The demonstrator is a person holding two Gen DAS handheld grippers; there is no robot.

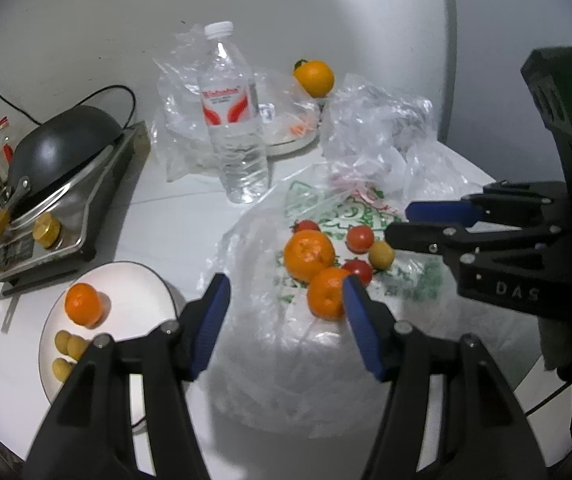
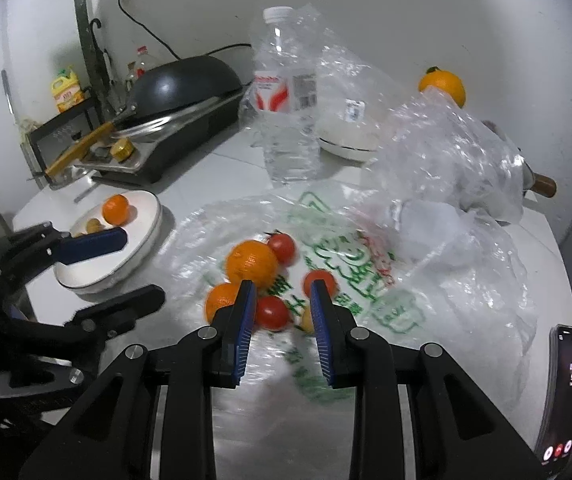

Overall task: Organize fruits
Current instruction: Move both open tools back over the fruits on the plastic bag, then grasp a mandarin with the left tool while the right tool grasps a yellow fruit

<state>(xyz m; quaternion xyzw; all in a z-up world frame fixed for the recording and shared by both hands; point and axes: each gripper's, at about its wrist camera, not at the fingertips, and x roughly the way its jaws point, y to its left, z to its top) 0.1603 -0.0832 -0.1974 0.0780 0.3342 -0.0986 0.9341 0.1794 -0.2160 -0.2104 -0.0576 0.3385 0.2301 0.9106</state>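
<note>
We see the left gripper [image 1: 286, 296] with jaws apart and empty, a tangerine [image 1: 327, 292] just inside its right finger. The right gripper [image 2: 282, 300] hangs nearly closed on nothing above a cherry tomato [image 2: 272, 313]; the plate [image 2: 142, 248] lies to its left.

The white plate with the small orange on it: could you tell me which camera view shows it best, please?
The left wrist view: the white plate lies close, showing its orange and pale round fruits, though the left gripper covers its lower edge. In the right wrist view the plate is smaller and partly behind that gripper's finger.
</note>
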